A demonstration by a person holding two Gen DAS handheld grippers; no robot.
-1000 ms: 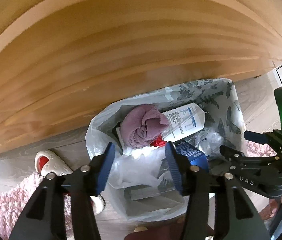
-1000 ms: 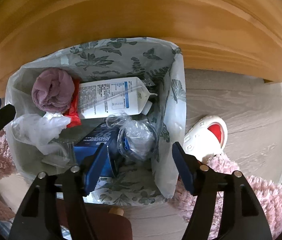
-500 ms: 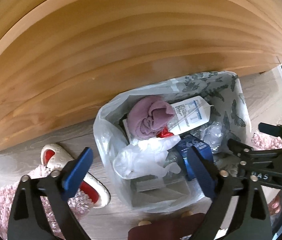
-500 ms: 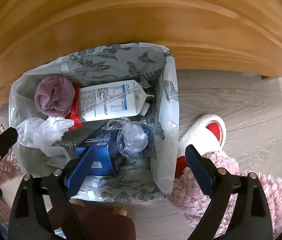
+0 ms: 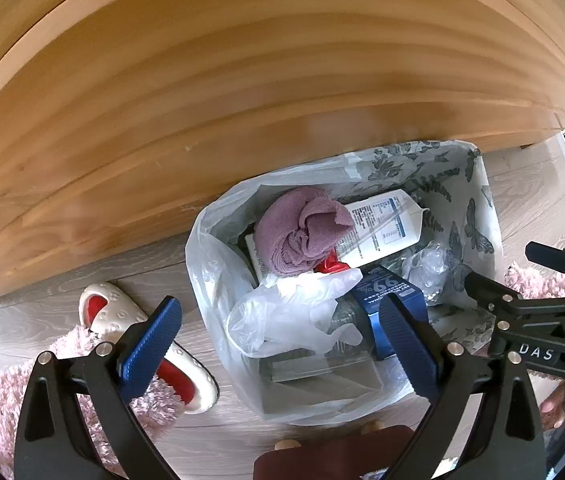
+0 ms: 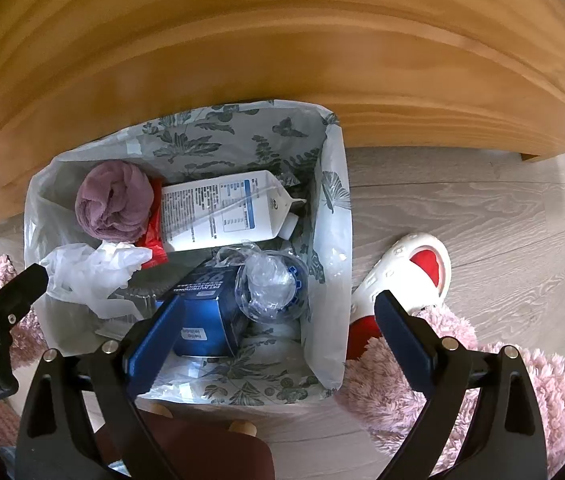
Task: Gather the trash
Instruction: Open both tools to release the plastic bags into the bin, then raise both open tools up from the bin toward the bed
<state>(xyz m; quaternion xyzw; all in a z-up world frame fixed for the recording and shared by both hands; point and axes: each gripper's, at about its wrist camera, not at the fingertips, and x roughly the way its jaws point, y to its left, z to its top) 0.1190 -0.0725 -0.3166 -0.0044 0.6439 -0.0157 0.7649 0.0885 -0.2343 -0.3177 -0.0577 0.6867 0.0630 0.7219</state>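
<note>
Two tongs [image 5: 280,334] [image 6: 278,330] agape, both empty

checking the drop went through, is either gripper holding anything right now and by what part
Nothing is held. The left gripper and right gripper both hang open above the trash bag, jaws just opened wide, nothing between the pads.

I see a wooden table [image 5: 242,80] above, a slipper [image 6: 410,276] on grey floor [image 6: 482,200], touching a pink rug [image 6: 482,392].
</note>
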